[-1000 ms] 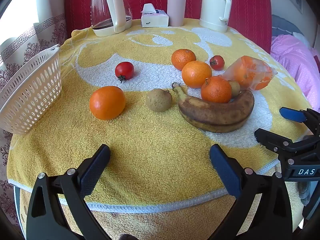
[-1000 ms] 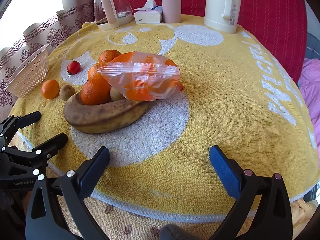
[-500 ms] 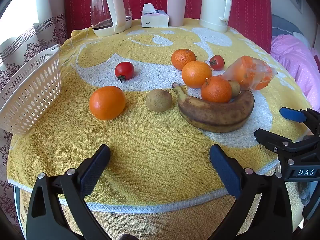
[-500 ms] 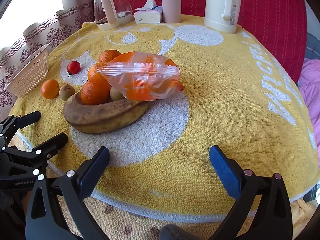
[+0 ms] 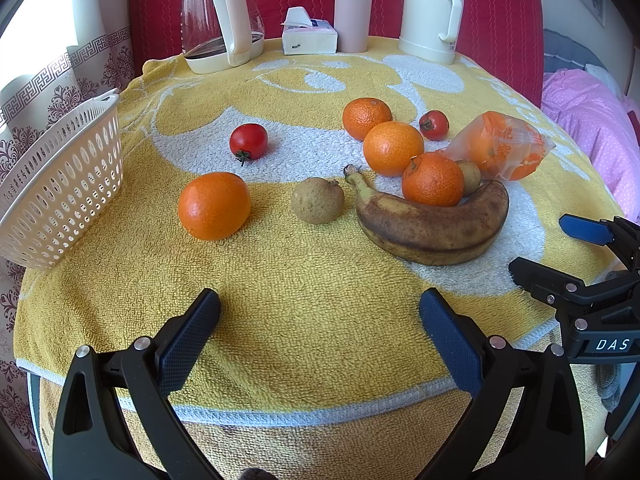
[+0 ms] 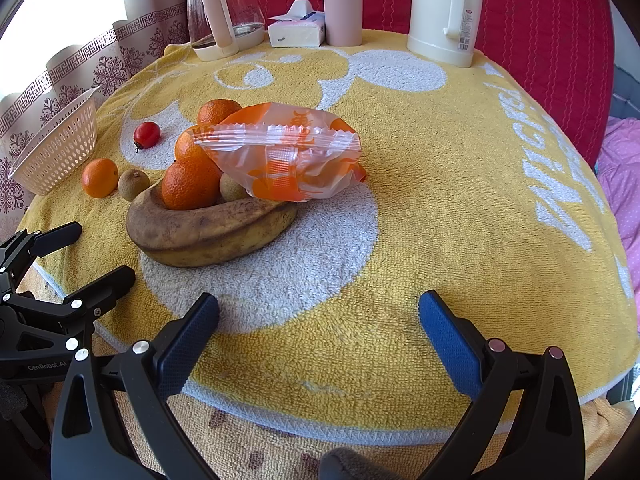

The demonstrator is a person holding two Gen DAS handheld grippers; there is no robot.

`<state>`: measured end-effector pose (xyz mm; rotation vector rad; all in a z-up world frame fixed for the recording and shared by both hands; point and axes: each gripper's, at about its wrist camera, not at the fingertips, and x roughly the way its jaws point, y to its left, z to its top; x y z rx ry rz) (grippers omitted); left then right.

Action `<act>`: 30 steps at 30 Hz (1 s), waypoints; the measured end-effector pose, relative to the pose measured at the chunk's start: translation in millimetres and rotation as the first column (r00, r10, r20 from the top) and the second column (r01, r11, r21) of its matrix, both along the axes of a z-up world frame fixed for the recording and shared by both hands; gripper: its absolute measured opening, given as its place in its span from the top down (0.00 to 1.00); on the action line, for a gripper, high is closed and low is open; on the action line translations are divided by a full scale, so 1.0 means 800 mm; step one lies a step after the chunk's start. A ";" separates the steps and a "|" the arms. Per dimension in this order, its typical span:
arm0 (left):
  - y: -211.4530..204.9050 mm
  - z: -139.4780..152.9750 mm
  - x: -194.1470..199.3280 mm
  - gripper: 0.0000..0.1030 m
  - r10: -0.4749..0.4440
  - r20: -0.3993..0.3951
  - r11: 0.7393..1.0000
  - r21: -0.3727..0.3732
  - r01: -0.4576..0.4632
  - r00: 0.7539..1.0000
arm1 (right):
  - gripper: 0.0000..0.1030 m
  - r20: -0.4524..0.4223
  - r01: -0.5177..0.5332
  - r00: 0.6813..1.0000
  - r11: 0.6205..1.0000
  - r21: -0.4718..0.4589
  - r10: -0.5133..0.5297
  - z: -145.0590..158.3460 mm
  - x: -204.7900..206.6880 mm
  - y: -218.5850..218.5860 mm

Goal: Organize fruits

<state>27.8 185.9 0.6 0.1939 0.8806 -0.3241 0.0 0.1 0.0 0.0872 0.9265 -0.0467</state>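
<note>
Both the left gripper (image 5: pixel 320 312) and right gripper (image 6: pixel 318 312) gape above bare towel (image 5: pixel 304 280) near the surface's front edge; basket (image 5: pixel 60 184) overhangs the left edge.

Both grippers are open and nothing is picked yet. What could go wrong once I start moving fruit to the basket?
1. The orange rests against the banana; lifting either may send the other rolling.
2. The white basket sits tilted at the table edge, so a dropped fruit might tip it off.
3. The lone orange is round on soft towel and may roll away from the left gripper.
</note>
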 end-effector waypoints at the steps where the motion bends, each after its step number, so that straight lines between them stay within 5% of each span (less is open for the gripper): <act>1: 0.000 0.000 0.000 0.02 0.000 0.000 1.000 0.000 0.000 1.000 | 0.05 0.000 0.000 1.000 1.000 0.000 0.000 0.000 0.000 0.000; 30: 0.000 0.000 0.000 0.02 -0.001 -0.002 1.000 -0.002 0.001 1.000 | 0.05 -0.025 -0.020 0.999 1.000 -0.004 0.020 -0.001 0.004 0.002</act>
